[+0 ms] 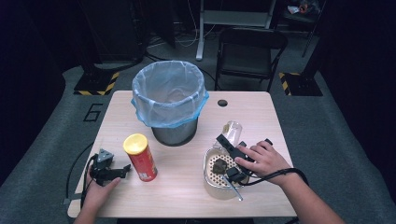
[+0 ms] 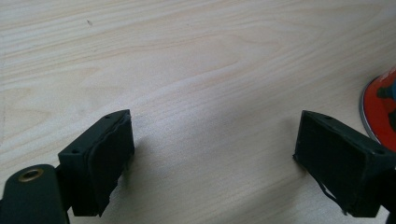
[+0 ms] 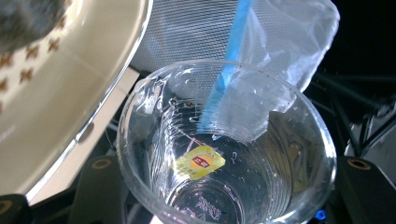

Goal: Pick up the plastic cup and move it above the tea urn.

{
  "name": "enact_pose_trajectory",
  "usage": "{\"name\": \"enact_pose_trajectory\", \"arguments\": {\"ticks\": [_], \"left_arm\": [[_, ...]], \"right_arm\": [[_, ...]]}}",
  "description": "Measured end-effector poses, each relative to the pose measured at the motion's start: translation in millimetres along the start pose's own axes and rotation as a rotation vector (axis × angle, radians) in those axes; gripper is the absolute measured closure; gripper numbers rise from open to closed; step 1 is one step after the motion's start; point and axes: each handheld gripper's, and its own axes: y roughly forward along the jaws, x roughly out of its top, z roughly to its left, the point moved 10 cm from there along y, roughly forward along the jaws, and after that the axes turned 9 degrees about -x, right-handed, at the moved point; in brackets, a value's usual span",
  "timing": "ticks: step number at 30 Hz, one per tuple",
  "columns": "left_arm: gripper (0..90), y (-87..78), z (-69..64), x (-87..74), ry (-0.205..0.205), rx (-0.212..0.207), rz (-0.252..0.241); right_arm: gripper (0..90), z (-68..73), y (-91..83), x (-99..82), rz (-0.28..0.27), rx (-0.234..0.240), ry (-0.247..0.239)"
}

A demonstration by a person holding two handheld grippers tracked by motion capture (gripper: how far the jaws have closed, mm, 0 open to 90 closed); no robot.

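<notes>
- Looking from the high view, we take the bin (image 1: 169,100) as our landmark: a grey metal bin with a pale blue bag over its rim, standing on the far middle part of the wooden table (image 1: 187,182).
- Near the bin, on its near left side, we see a red tube can (image 1: 140,157) with a yellow lid, standing upright.
- Further left of the can, well apart from the bin, the left gripper (image 1: 112,171) lies low over the table in the person's left hand (image 1: 99,187).
- In the left gripper view its two black jaws are spread wide with bare wood between them, and the can's red base (image 2: 380,112) is at the right edge of that view.
- On the near right side of the bin we see a cream strainer bowl (image 1: 219,175) with holes in its bottom; a dark lump (image 1: 220,164) lies inside it and a thin metal rod (image 1: 233,185) leans over its near rim.
- The right gripper (image 1: 229,140) is above the far rim of this bowl, held by the right hand (image 1: 264,161).
- It pinches a clear plastic cup (image 1: 232,129), which is tilted toward the bin.
- In the right gripper view we look into the cup (image 3: 226,149) between the two jaws; a small yellow label (image 3: 200,162) shows on its wall, and the bag of the bin (image 3: 280,56) is behind it.
</notes>
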Motion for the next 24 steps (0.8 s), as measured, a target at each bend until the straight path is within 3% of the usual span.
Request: {"name": "enact_pose_trajectory", "arguments": {"ticks": [1,2,4,6,12,13,14,15,16,17,21,23,24], "left_arm": [[11.4,0.0,0.0,0.1,0.0,0.0,-0.001],[11.4,-0.3,0.0,-0.2,0.001,-0.001,0.004],[11.4,-0.2,0.0,-0.2,0.001,-0.001,0.003],[11.4,-0.2,-0.1,-0.2,0.0,-0.001,0.003],[11.4,-0.2,0.1,-0.2,0.002,-0.001,0.003],[11.4,-0.3,0.1,-0.3,0.002,-0.001,0.004],[11.4,-0.2,0.1,-0.2,0.001,-0.001,0.003],[11.4,-0.2,0.0,-0.2,0.001,-0.001,0.003],[11.4,-0.1,0.0,0.0,0.001,0.0,0.001],[11.4,-0.3,0.0,-0.2,0.001,-0.001,0.004],[11.4,-0.2,0.1,-0.2,0.001,-0.001,0.003],[11.4,-0.2,0.0,-0.2,0.001,-0.001,0.003],[11.4,-0.2,0.1,-0.2,0.001,-0.001,0.003]], "right_arm": [[37.4,-1.9,1.0,0.0,-0.003,-0.007,0.016],[37.4,-7.0,3.8,-3.4,0.02,-0.058,0.111],[37.4,-8.2,7.0,-8.8,0.047,-0.063,0.221],[37.2,-11.3,11.9,-13.9,0.066,-0.048,0.369],[37.1,-20.6,30.3,-34.6,0.158,0.046,0.921],[37.0,-21.7,34.6,-38.7,0.179,0.072,1.066],[37.0,-22.0,37.8,-42.2,0.195,0.087,1.148],[37.0,-22.7,43.1,-48.3,0.223,0.102,1.275],[37.0,-22.6,46.9,-51.9,0.237,0.112,1.35],[36.9,-21.5,53.1,-58.4,0.271,0.123,1.468],[36.8,-15.9,71.4,-77.4,0.346,0.145,1.731],[36.8,-15.0,80.4,-85.8,0.343,0.155,1.876],[36.8,-15.6,82.1,-88.1,0.337,0.155,1.914]]}}
